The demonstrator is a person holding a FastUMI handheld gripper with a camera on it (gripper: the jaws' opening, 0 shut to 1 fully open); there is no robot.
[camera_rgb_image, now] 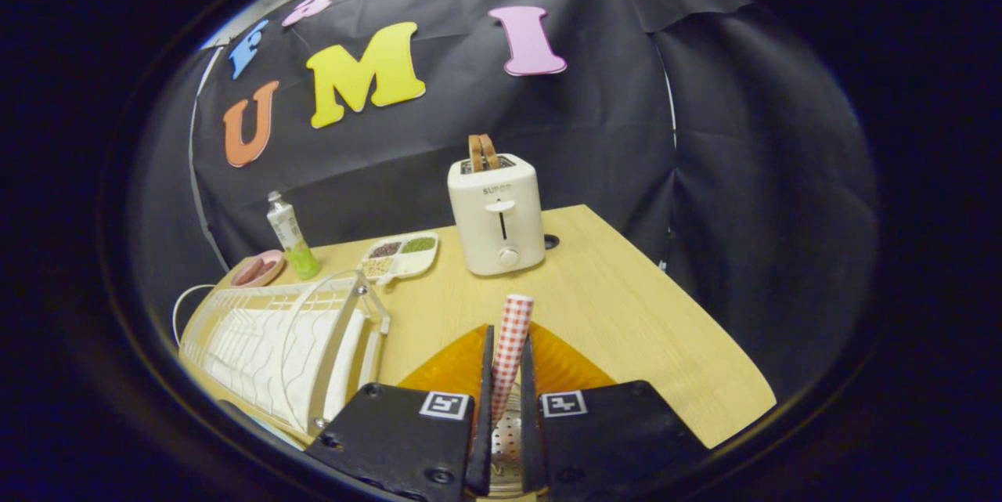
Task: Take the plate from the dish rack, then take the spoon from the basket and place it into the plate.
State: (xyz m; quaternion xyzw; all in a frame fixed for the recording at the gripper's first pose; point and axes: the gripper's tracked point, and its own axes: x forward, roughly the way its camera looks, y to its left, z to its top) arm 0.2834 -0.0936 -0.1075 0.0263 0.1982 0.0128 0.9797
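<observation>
While its two black fingers press together on a red-and-white checked handle, the claw (506, 408) holds the spoon (510, 345) upright, the handle rising between the fingertips and slightly past them. Low between the fingers a perforated metal part (505, 439) shows; whether it belongs to the spoon or to a basket cannot be told. Directly beneath and just ahead of the fingers lies the ribbed, translucent orange plate (560, 365), flat on the pale wooden table (626, 314). To the left of the fingers, close beside them, stands the white wire dish rack (282, 337). Beyond the claw, straight ahead, a cream two-slot toaster (496, 214) sits with two brown slices of toast (482, 152) standing in its slots. Ahead and to the left, a white divided tray of grains and beans (399, 254) rests near a clear bottle with green liquid (292, 237) and a small pink bowl (258, 269), all well apart from the plate.
</observation>
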